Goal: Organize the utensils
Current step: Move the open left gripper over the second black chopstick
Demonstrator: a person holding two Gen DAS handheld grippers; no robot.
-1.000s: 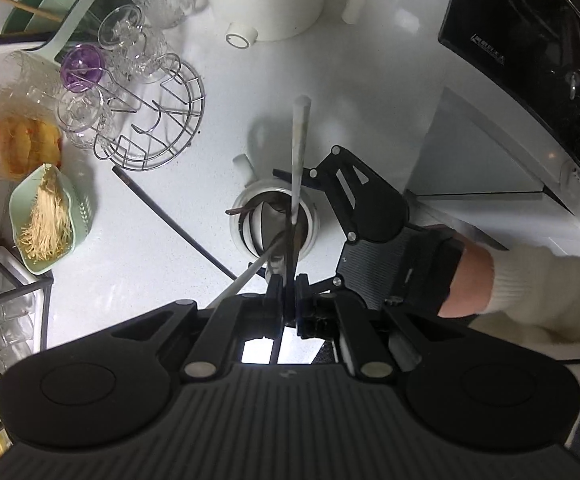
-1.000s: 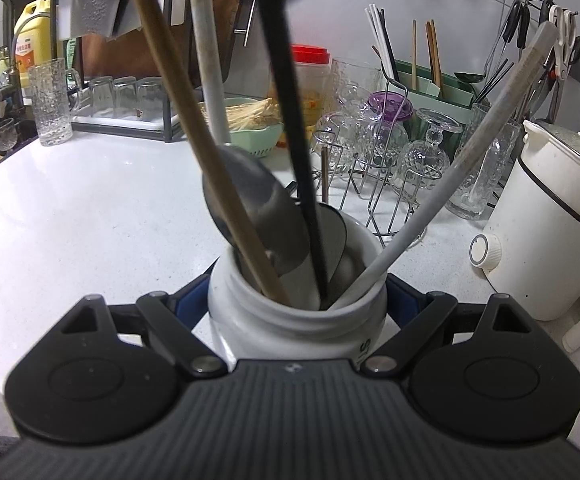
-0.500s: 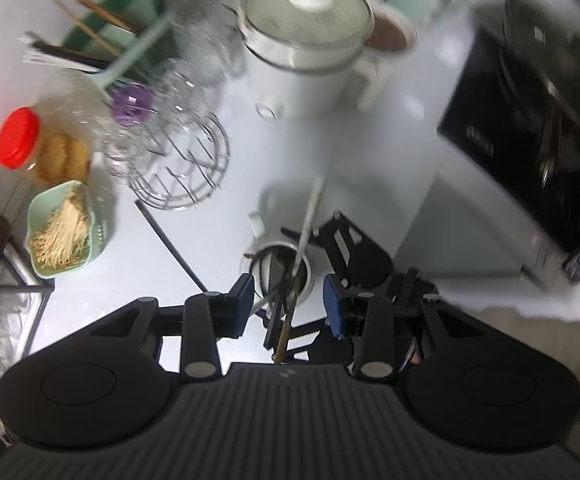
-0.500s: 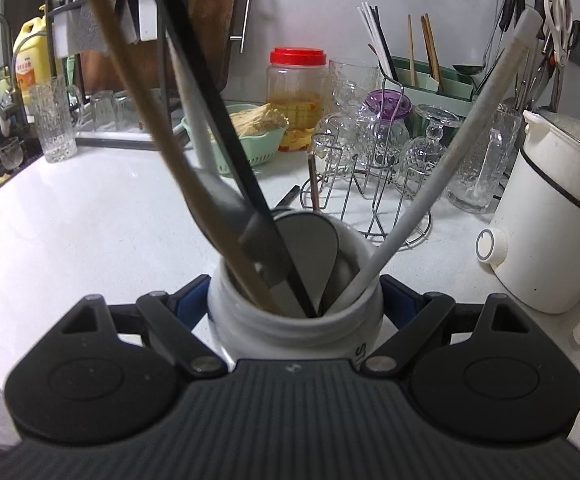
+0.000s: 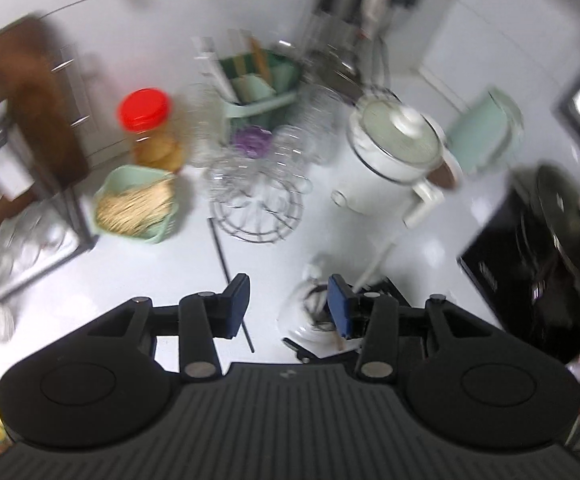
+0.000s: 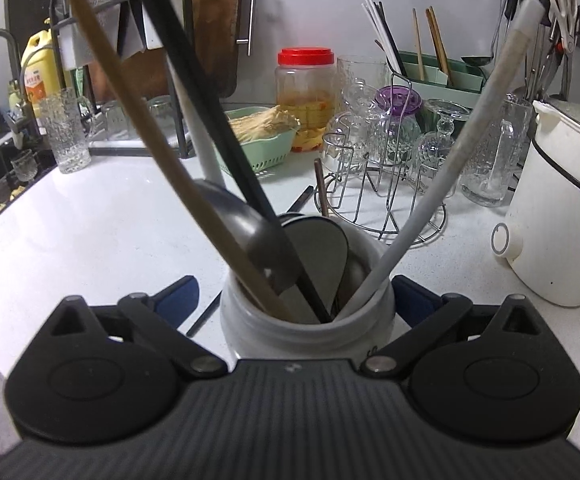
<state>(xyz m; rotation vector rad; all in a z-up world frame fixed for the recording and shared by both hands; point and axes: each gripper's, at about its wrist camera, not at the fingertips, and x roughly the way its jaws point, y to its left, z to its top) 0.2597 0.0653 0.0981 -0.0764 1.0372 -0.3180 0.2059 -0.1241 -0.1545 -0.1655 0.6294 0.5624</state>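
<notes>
A white utensil jar (image 6: 306, 320) stands on the white counter and holds several long utensils: a wooden handle (image 6: 162, 152), a black handle (image 6: 210, 120), a grey ladle (image 6: 234, 220) and a pale grey handle (image 6: 462, 152). My right gripper (image 6: 296, 298) straddles the jar; its jaws are opening and the blue pads (image 6: 178, 296) stand clear of the jar's sides. The left wrist view is blurred. There my left gripper (image 5: 288, 306) hovers above the jar (image 5: 310, 316), its jaws opening with nothing held between them.
A thin black stick (image 5: 230, 276) lies on the counter left of the jar. Behind stand a wire glass rack (image 6: 386, 192), a white electric pot (image 6: 562, 216), a red-lidded jar (image 6: 306, 96), a green basket (image 6: 262, 148) and a green caddy (image 6: 438, 72). A black stove (image 5: 538, 264) sits right.
My left gripper let go of the black-handled utensil, which now leans in the jar, then opened, rose and swung its view. My right gripper's pads spread off the jar's sides.
</notes>
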